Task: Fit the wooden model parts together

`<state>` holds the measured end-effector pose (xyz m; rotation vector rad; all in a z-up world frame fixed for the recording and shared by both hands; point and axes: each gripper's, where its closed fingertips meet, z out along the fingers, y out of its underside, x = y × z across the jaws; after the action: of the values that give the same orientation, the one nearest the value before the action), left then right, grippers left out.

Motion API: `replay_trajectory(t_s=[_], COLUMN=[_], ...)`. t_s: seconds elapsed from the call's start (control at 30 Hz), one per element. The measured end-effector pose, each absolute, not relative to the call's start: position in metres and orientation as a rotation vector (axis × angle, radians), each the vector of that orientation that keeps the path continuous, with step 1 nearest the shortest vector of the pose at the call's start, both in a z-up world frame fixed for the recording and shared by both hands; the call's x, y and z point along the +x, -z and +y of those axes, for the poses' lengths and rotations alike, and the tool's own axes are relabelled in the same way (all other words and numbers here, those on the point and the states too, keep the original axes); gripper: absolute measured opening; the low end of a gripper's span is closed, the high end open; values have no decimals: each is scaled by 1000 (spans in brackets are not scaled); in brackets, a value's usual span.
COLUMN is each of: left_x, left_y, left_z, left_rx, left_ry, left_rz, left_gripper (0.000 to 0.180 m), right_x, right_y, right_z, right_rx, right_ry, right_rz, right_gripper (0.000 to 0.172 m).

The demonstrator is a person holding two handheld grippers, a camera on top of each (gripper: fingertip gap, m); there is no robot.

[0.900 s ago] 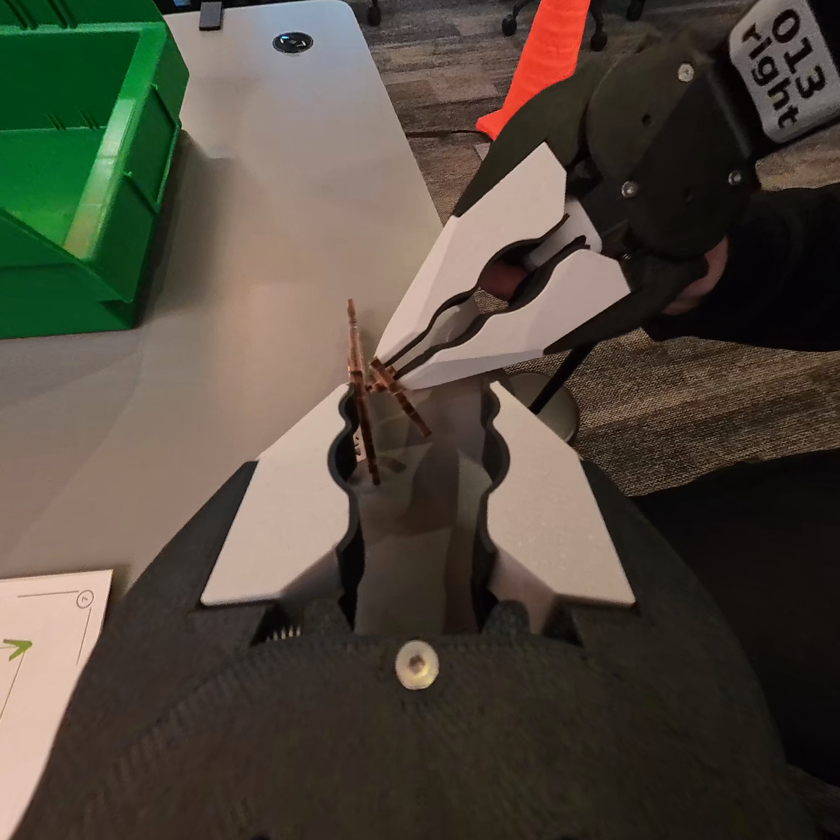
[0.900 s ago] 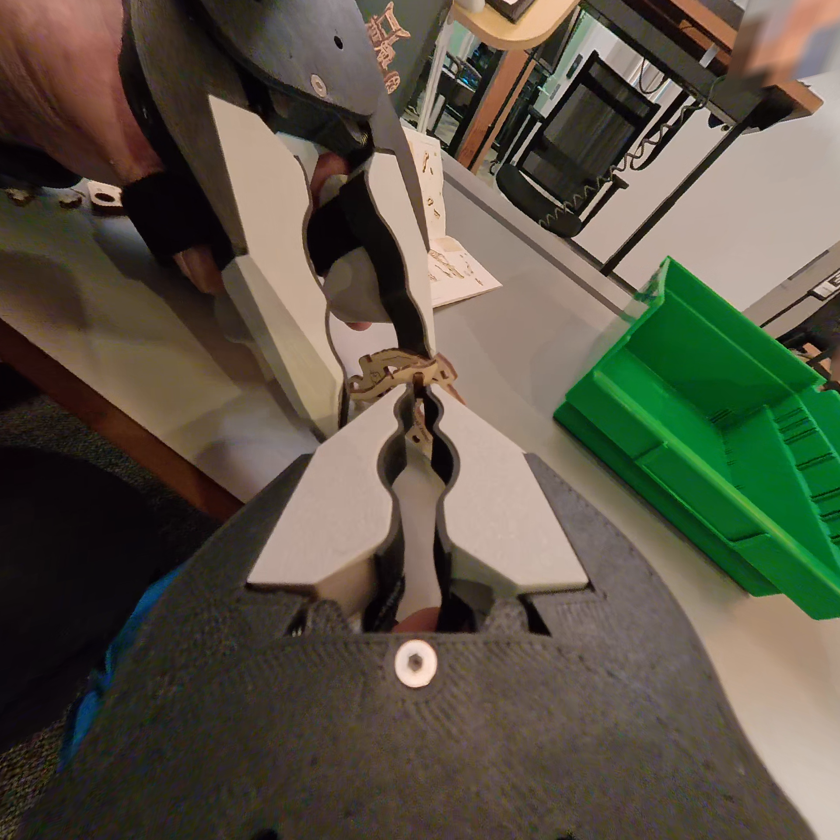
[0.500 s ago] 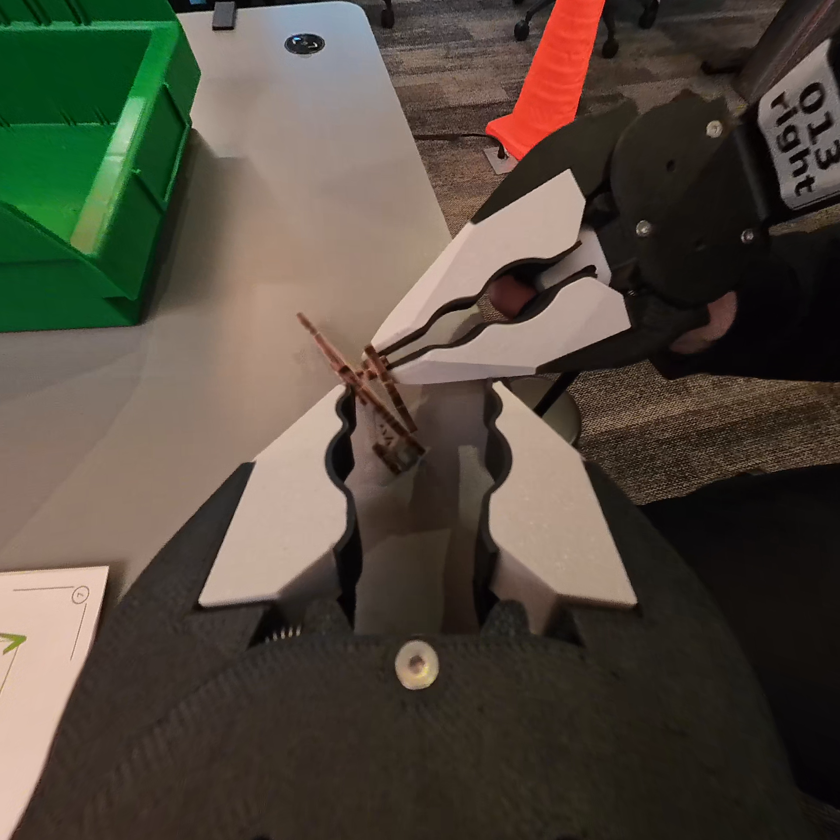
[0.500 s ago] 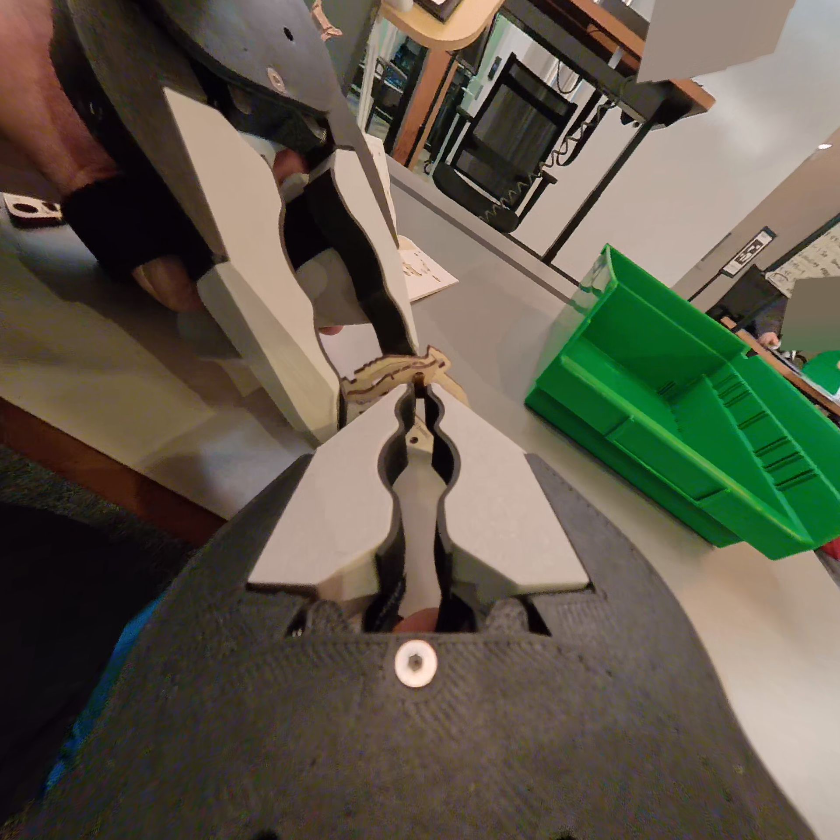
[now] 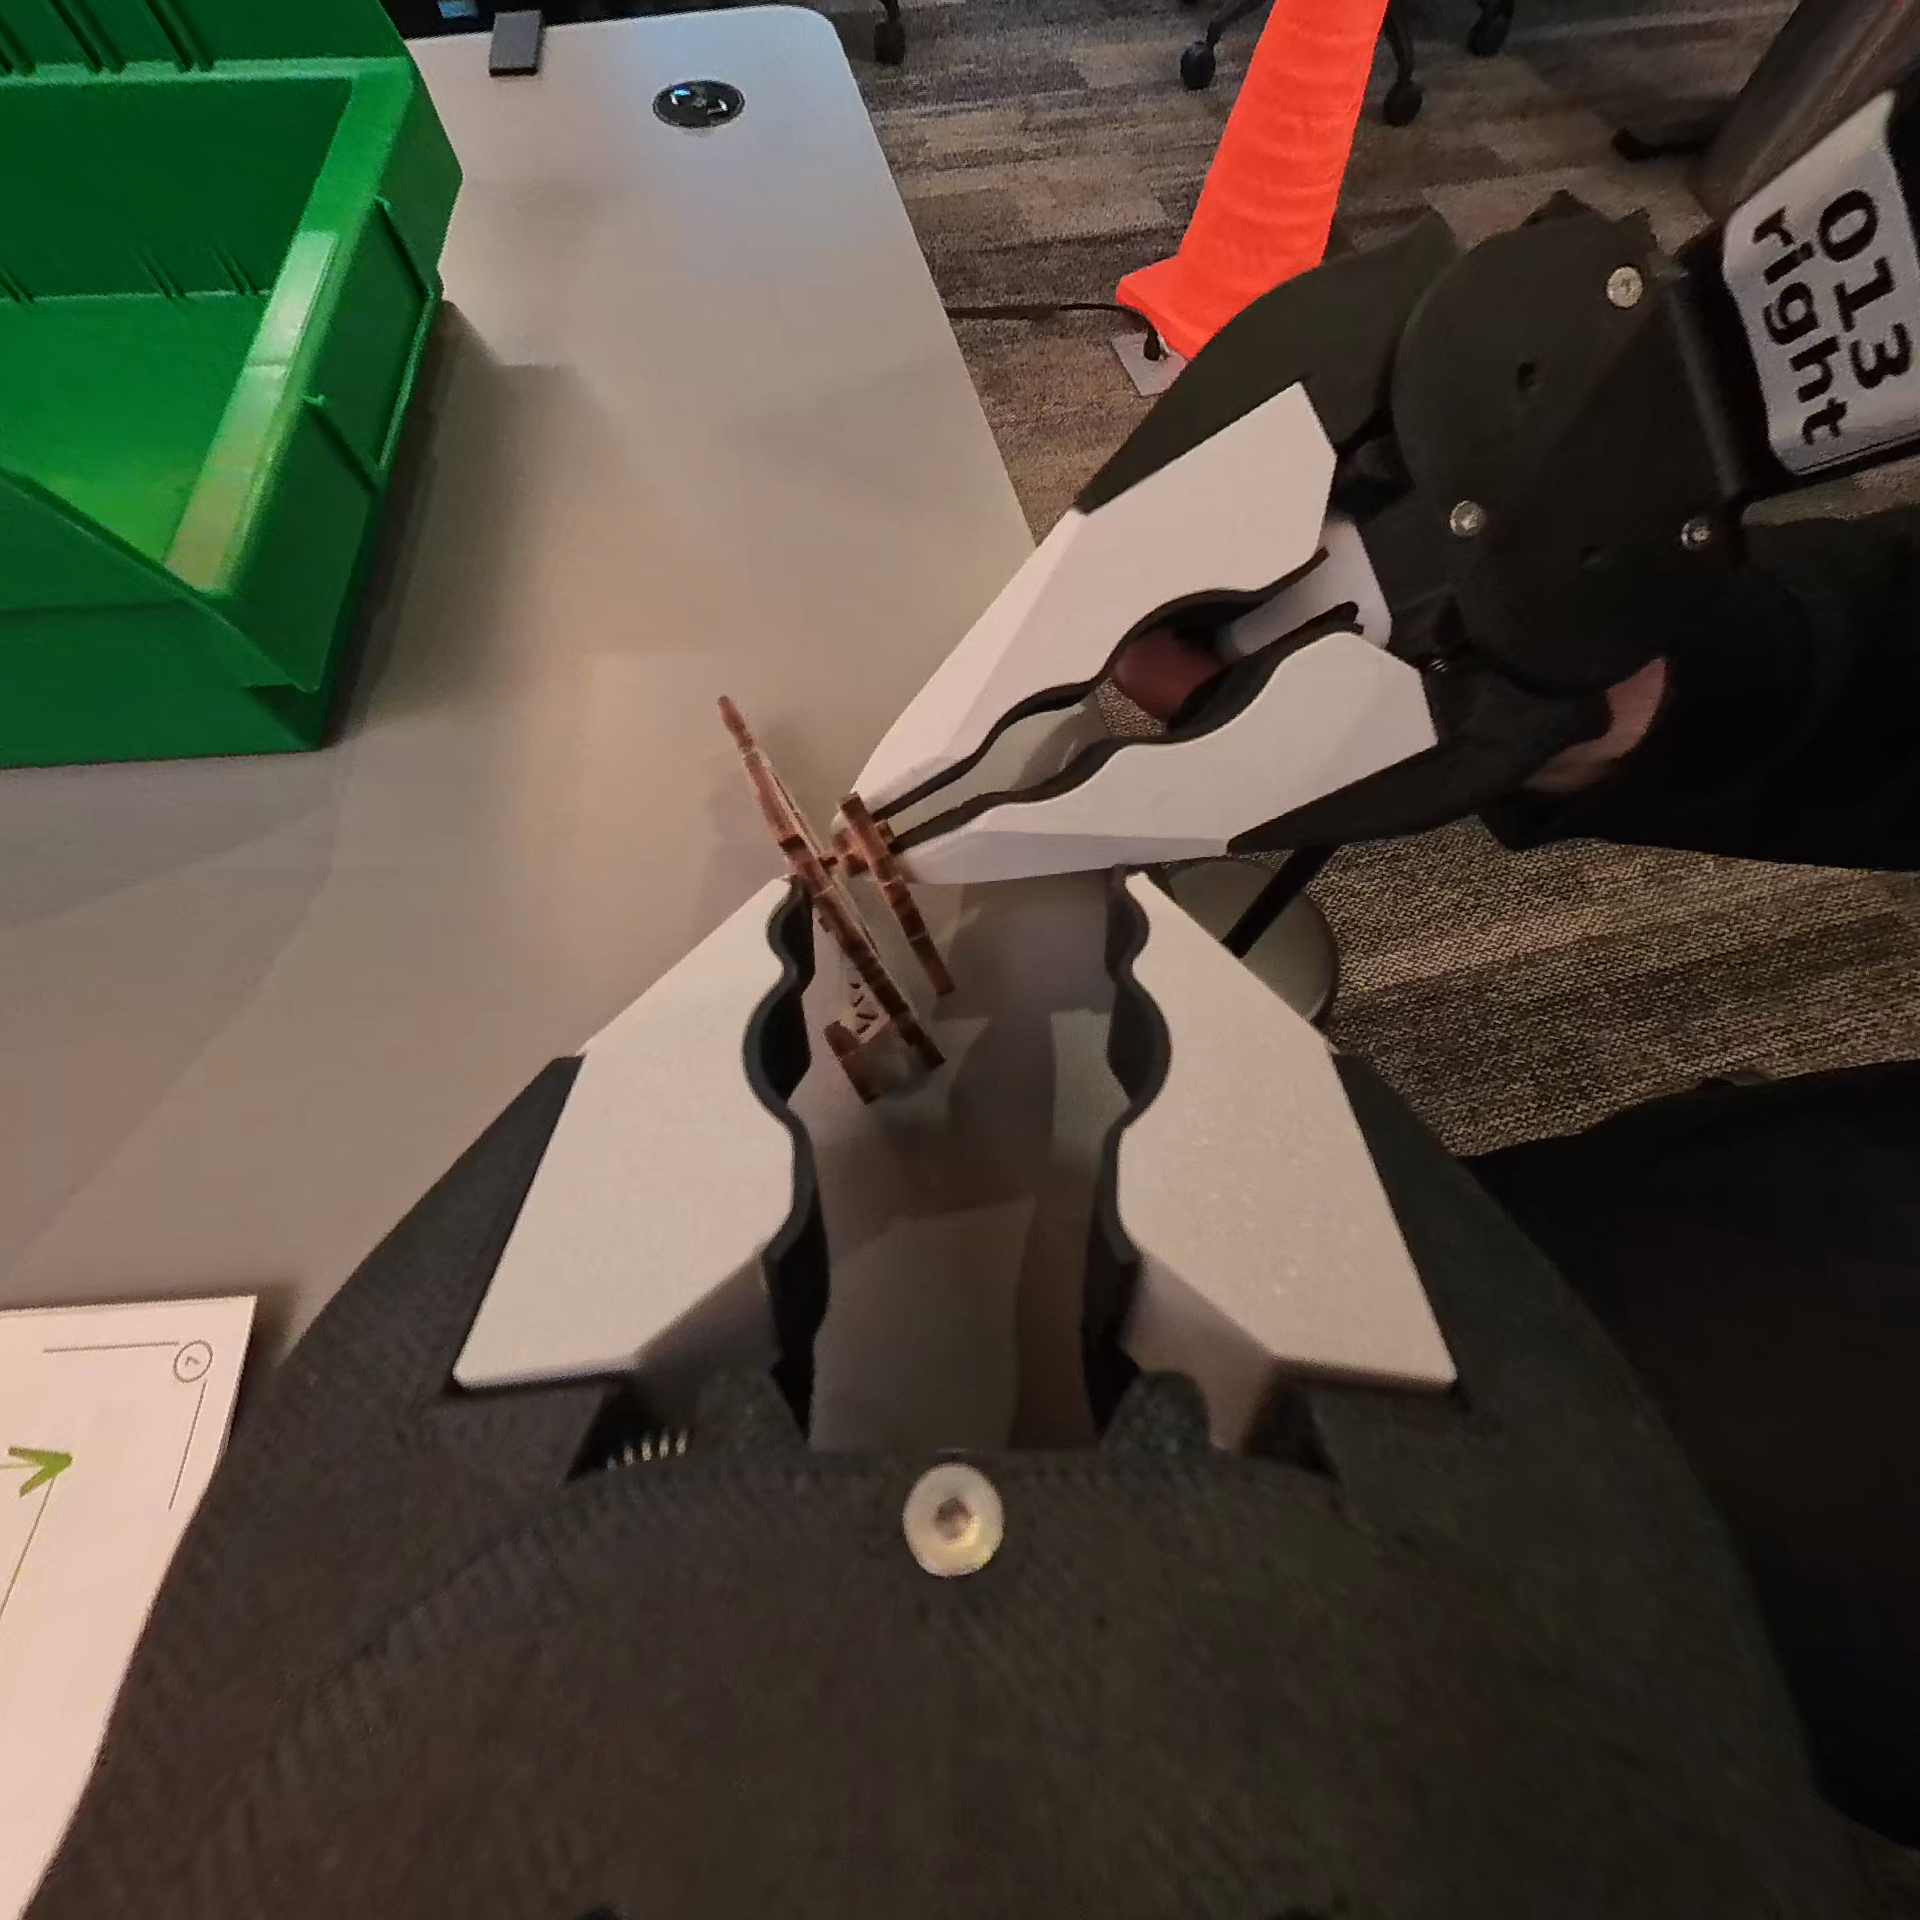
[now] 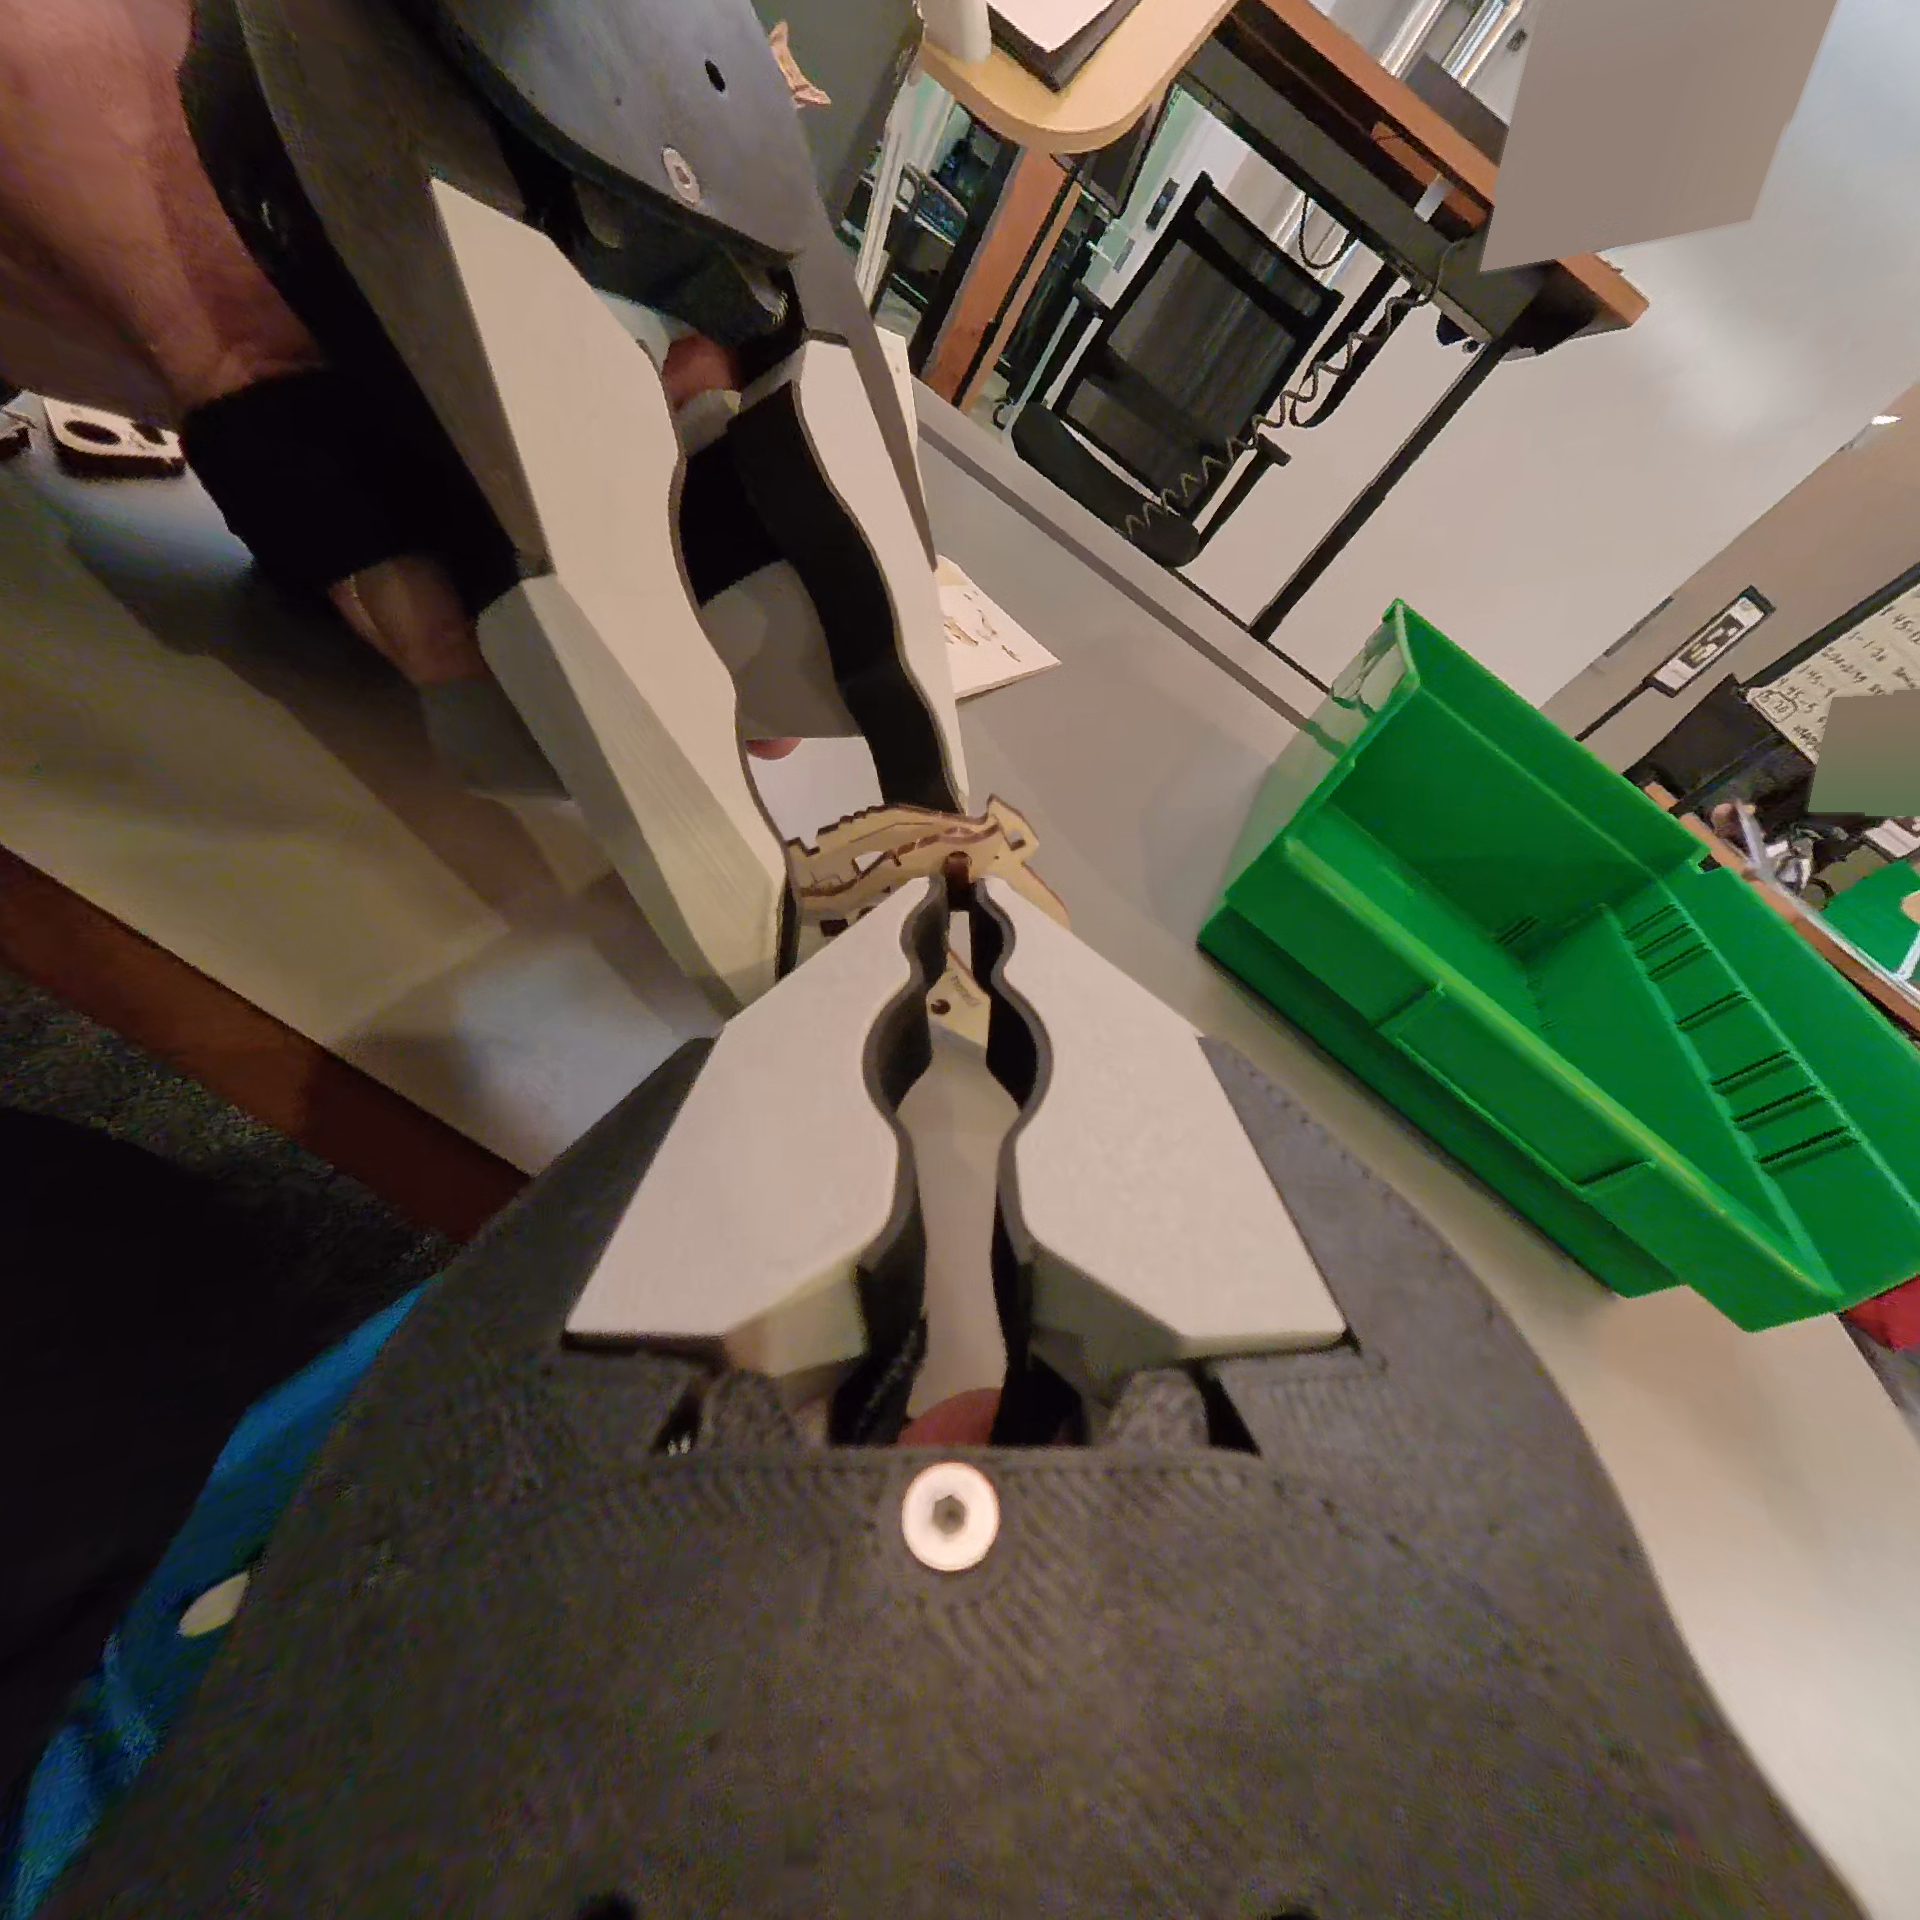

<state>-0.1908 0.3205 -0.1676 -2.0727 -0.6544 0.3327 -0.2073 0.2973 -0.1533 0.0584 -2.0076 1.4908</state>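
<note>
Where left view adds orange cone (image 5: 1276, 166), right view chair (image 6: 1195, 384)

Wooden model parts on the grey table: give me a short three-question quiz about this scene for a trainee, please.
1. True or false: the right gripper has its jaws shut on the wooden model parts.
2. The bin on the table is: A red, B green, C blue?
3. Fill in: the jaws of the left gripper stand ____ (open or shut).
Key: 1 true; 2 B; 3 open.
</note>
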Motion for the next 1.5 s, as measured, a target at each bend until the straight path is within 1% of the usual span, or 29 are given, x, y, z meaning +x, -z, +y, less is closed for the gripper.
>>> replay_trajectory(t_s=[0.37,0.53,0.63,0.8,1.0,1.23,1.5], left_x=[-190,-189,-190,-192,-192,-188,-177], left_y=[169,171,171,171,169,164,151], left_z=[320,314,308,308,306,291,274], left_rx=[-2074,-2087,-2084,-2085,-2077,-2133,-2207], left_ry=[-306,-289,-278,-284,-246,-129,-47], left_rz=[-654,-659,-666,-668,-688,-830,-939], left_gripper=[57,51,44,17,1,1,1], right_x=[-202,-200,-201,-200,-197,-197,-181], right_y=[157,156,156,157,159,139,134], right_z=[307,312,316,316,311,301,276], right_rx=[123,113,123,239,338,461,741], right_ry=[-1506,-1561,-1556,-1471,-1408,-1281,-1044], right_rz=[-2009,-2012,-2015,-1966,-1941,-1889,-1763], right_gripper=[1,1,1,1,1,1,1])
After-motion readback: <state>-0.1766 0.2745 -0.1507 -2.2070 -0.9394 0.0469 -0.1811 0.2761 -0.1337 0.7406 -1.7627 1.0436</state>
